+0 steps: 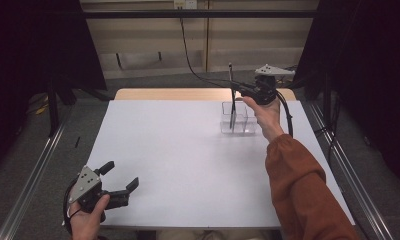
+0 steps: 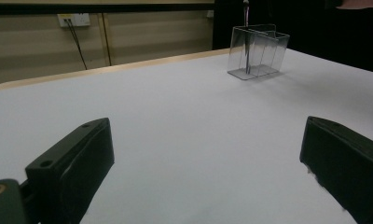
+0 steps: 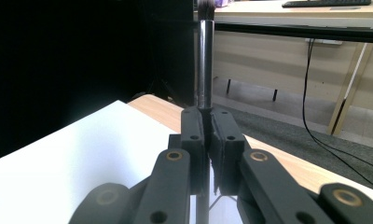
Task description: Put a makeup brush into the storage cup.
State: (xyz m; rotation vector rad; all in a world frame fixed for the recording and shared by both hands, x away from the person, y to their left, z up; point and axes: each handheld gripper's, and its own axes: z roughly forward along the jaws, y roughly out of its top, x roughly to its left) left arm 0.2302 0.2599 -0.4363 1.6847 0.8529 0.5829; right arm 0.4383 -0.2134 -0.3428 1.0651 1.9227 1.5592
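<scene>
Slender dark brush [image 1: 232, 95] upright at the far right of the table [image 1: 178, 150], lower end inside a clear divided holder [image 1: 238, 119], shaft pinched between the pressed-together jaws of the right gripper [image 1: 236, 89]. Apparently mid-insertion or mid-withdrawal, direction undeterminable; next move likely a straight vertical travel, clear of the holder walls. Left gripper [image 1: 122, 175] at the near left, jaws spread, nothing between them.

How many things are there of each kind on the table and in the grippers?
Clear boxes: 1, the clear divided holder on the table.
Brushes: 1, the dark brush, upright, lower end in the holder, gripped by the right gripper.
Grippers: 2, with the left gripper open.
Total: 4
</scene>
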